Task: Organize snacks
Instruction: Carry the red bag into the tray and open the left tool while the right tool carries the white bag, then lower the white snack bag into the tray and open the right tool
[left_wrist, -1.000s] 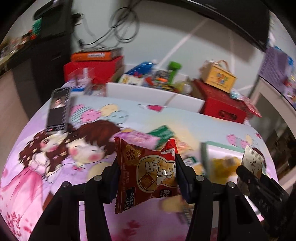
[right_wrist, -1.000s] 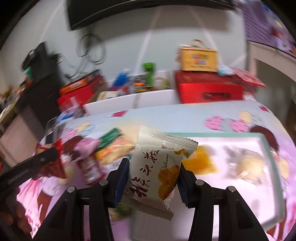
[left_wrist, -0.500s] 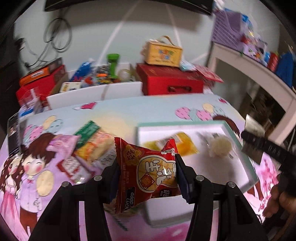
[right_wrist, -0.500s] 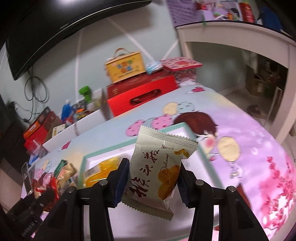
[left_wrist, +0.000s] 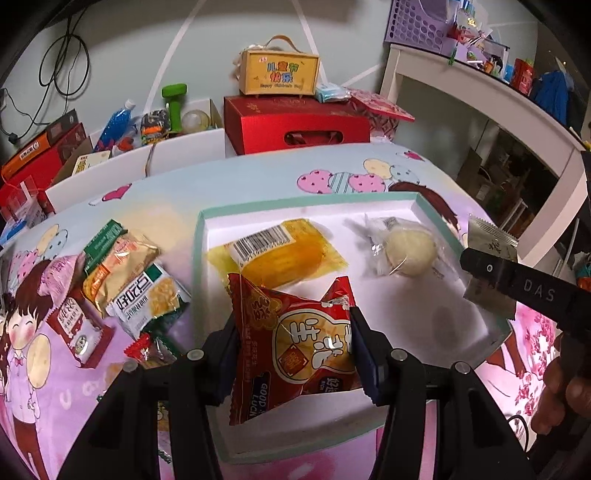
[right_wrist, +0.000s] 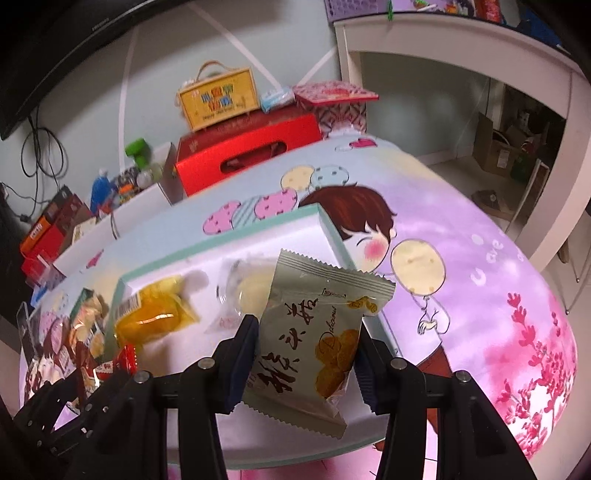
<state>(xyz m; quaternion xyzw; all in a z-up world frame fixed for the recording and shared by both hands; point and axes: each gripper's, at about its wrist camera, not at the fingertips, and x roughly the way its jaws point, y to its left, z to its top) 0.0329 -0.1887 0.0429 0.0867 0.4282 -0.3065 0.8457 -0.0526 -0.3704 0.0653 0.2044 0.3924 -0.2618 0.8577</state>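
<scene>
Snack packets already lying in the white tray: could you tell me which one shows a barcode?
The yellow packet on the tray's left side; the clear-wrapped round pastry beside it shows none.

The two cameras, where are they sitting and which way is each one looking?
Left wrist view: sits on the left claw, looking down along its fingers at the red snack packet it grips above the white tray; the right claw and a hand show at the right edge.
Right wrist view: sits on the right claw, looking down at its pale green packet over the tray's right end; the left claw shows at bottom left.
Both share the tray, yellow snack, round pastry and red box.
</scene>
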